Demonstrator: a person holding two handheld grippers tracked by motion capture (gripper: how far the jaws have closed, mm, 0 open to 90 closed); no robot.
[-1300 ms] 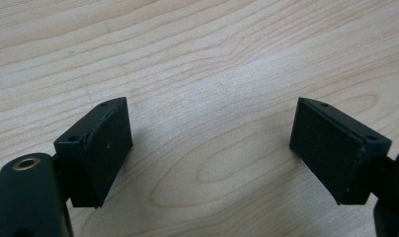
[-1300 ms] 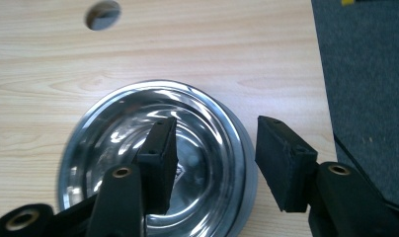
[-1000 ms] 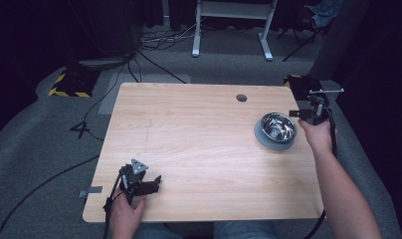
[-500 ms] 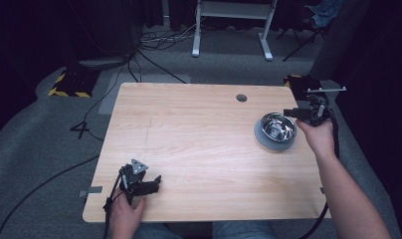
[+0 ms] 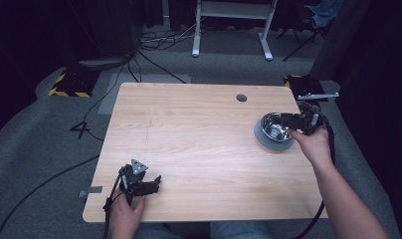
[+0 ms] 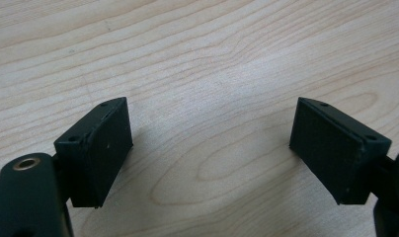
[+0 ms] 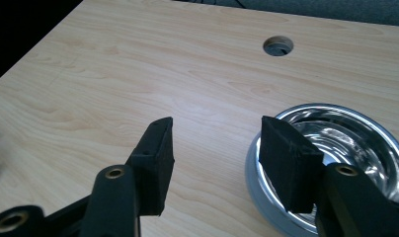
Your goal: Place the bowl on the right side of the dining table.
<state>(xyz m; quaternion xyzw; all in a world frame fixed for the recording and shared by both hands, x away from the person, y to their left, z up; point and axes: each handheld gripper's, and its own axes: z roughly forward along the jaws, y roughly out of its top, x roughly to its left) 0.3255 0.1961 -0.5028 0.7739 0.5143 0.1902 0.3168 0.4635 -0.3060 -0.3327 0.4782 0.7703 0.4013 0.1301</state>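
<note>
High view first: I see my left tool (image 5: 151, 184) resting near the table's (image 5: 199, 134) front-left corner, its jaws spread wide over bare wood. My right tool (image 5: 288, 122) sits at the right edge, over the near rim of the steel bowl (image 5: 274, 130) (shiny inside, grey base ring). In the right gripper view its jaws stand apart, one pad over the bowl's (image 7: 350, 143) rim, the other over bare wood. A cable hole (image 5: 242, 97) lies toward the far edge.

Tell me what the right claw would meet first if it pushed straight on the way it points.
Probably the steel bowl: the right claw is open, one jaw already over the near rim, the other facing bare tabletop. Depth is unclear.
</note>
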